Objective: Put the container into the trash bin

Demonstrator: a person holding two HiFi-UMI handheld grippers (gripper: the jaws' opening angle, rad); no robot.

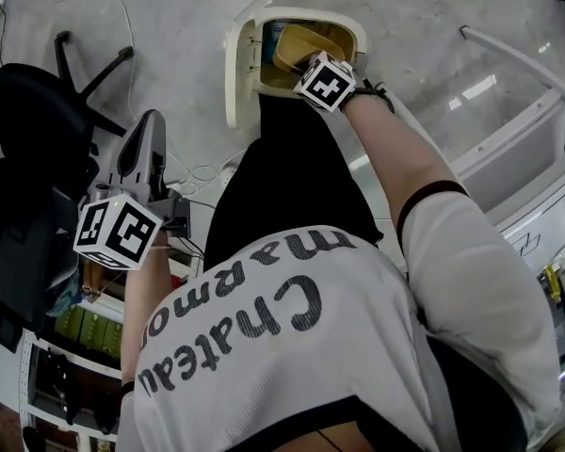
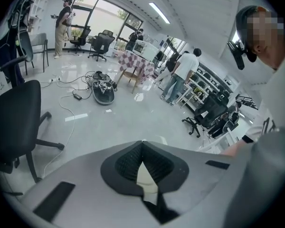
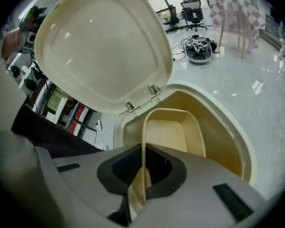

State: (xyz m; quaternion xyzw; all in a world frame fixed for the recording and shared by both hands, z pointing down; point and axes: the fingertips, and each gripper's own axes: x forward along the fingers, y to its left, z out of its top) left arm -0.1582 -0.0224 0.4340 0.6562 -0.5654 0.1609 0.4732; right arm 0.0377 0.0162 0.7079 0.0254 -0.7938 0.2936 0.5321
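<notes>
In the head view, the right claw [image 1: 324, 80] is reaching out over the open trash bin [image 1: 360, 38], and the yellowish container [image 1: 299, 45] is hanging at its tip, inside the rim. The bin's lid [image 1: 235, 78] is standing open on the left. The left claw [image 1: 143, 153] is waiting well apart, low on the person's left side near an office chair [image 1: 28, 130].

In the left gripper view, the left claw [image 2: 142, 145] is pinched to a point with its tips meeting, and it is carrying nothing; only office floor is lying beyond it.

In the right gripper view, the right claw [image 3: 141, 175] is clamping narrowly on one thin wall of the container [image 3: 173, 129]. The container is dangling edge-on above the bin's mouth [image 3: 230, 127], just beside the hinges of the raised lid [image 3: 99, 46].

The step in hand is probably the drop. To do it well, the container should be sitting fully below the rim before the claw lets go. The jaws should be opening wide enough for the thin wall to slip free rather than stick. It also helps to be staying clear of the hinges, so the lid is not getting knocked shut.
</notes>
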